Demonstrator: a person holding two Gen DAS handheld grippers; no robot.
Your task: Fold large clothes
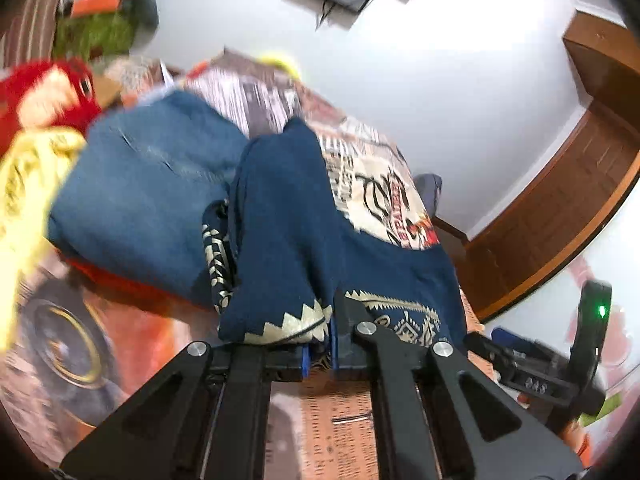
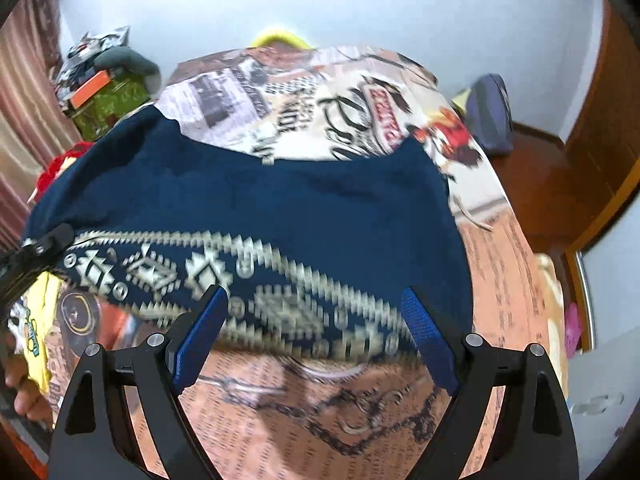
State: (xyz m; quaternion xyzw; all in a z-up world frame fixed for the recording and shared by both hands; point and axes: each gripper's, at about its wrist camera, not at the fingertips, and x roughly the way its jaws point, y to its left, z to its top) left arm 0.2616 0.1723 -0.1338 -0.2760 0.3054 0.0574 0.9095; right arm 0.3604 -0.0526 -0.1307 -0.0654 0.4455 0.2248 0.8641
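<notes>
A dark blue garment (image 2: 260, 200) with a cream zigzag-patterned hem lies spread across the printed bedsheet (image 2: 320, 412). My left gripper (image 1: 320, 354) is shut on the garment's hem, and the gathered cloth (image 1: 288, 208) rises in front of the camera. In the right wrist view the left gripper (image 2: 44, 248) shows at the garment's left corner. My right gripper (image 2: 314, 294) is open, its blue pads (image 2: 200, 336) wide apart over the patterned hem and not pressing on it. The right gripper's body (image 1: 540, 384) appears at the lower right of the left wrist view.
Folded blue denim (image 1: 140, 192) lies left of the garment, with a yellow cloth (image 1: 28, 184) and a red item (image 1: 48, 92) beyond it. A blue bag (image 2: 492, 112) sits at the bed's far right. Wooden furniture (image 1: 560, 200) stands right. A person's hand (image 2: 24, 392) is at lower left.
</notes>
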